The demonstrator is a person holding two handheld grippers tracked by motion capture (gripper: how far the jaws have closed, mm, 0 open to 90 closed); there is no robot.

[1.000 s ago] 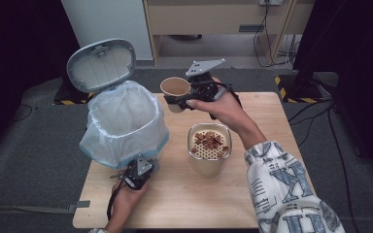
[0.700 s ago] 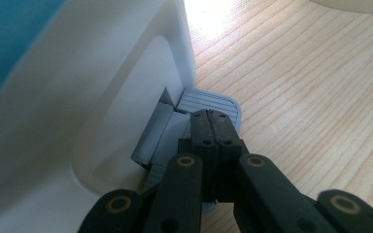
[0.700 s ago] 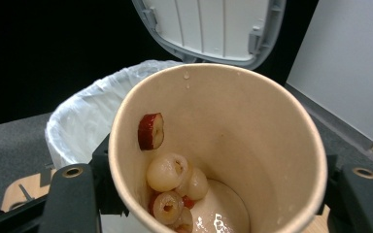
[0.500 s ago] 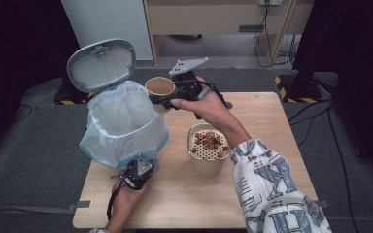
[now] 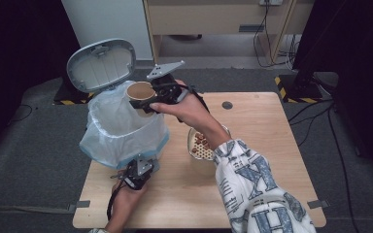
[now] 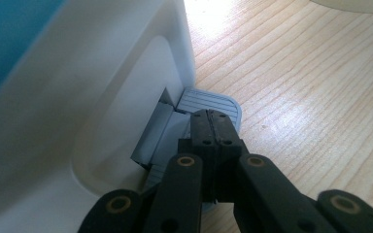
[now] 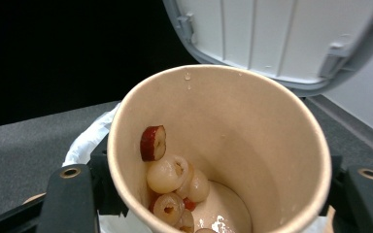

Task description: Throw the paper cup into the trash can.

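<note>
A white pedal bin (image 5: 121, 131) with a blue-edged bag stands at the table's left, its grey lid (image 5: 101, 64) up. My left gripper (image 5: 138, 174) is shut, and its tips (image 6: 212, 119) rest on the grey pedal (image 6: 209, 99) at the bin's foot (image 6: 77, 107). My right gripper (image 5: 146, 103) holds a brown paper cup (image 5: 140, 91) over the bin's far right rim. Its jaws have just been opening a little, and the cup still sits between them. Several fruit slices (image 7: 167, 177) lie inside the cup (image 7: 252, 145).
A second paper cup (image 5: 201, 145) with round pieces stands mid-table, partly under the right forearm's patterned sleeve (image 5: 252, 179). The wooden table (image 5: 272, 131) has a small dark hole (image 5: 227, 105) near its far edge. Cables and furniture lie on the floor beyond.
The right hand has carried the cup leftward, from above the table's far edge to over the bin's rim. The forearm now covers part of the second cup. The left gripper stayed put.
</note>
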